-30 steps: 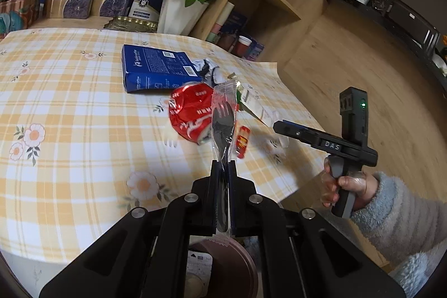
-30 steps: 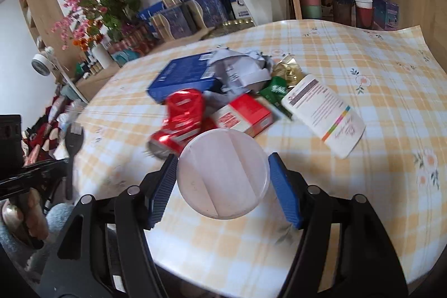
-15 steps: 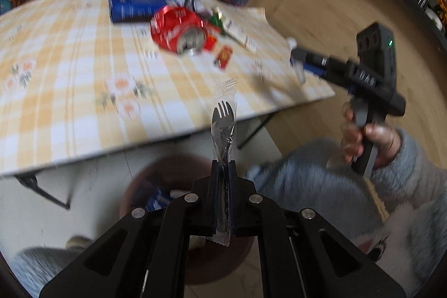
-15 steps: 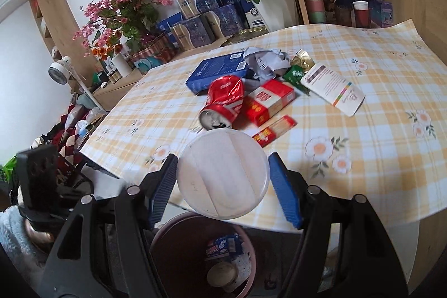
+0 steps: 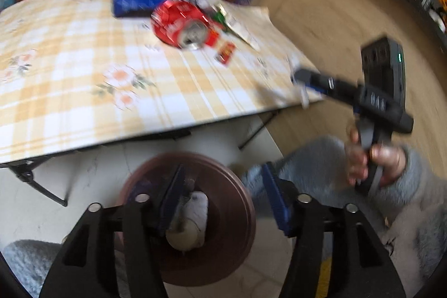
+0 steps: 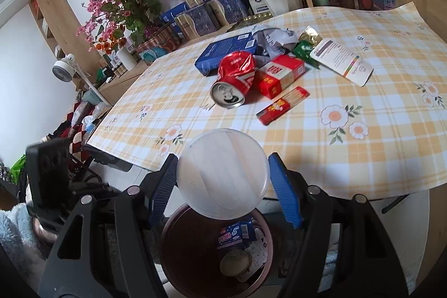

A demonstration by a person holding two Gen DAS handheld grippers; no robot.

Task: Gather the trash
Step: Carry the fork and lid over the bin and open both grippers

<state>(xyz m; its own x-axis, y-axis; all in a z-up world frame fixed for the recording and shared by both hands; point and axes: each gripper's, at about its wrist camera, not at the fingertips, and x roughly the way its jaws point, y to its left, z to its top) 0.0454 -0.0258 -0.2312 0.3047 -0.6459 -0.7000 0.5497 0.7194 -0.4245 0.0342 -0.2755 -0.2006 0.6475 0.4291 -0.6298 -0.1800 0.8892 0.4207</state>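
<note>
Round translucent plastic lid (image 6: 222,172) clamped in right tool (image 6: 223,183), tilted, above brown round trash bin (image 6: 178,264) w/ wrappers inside.

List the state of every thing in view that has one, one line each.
left gripper: jaws opening, nothing between them, over the bin
right gripper: shut on the round white lid
trash bin: open, partly filled
red can: crushed, lying on its side
blue box: lying flat

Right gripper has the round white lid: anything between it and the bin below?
Nothing visible. The round white lid, clamped in the right gripper, hangs just above the brown bin, whose opening is uncovered, with only trash at the bottom.
</note>
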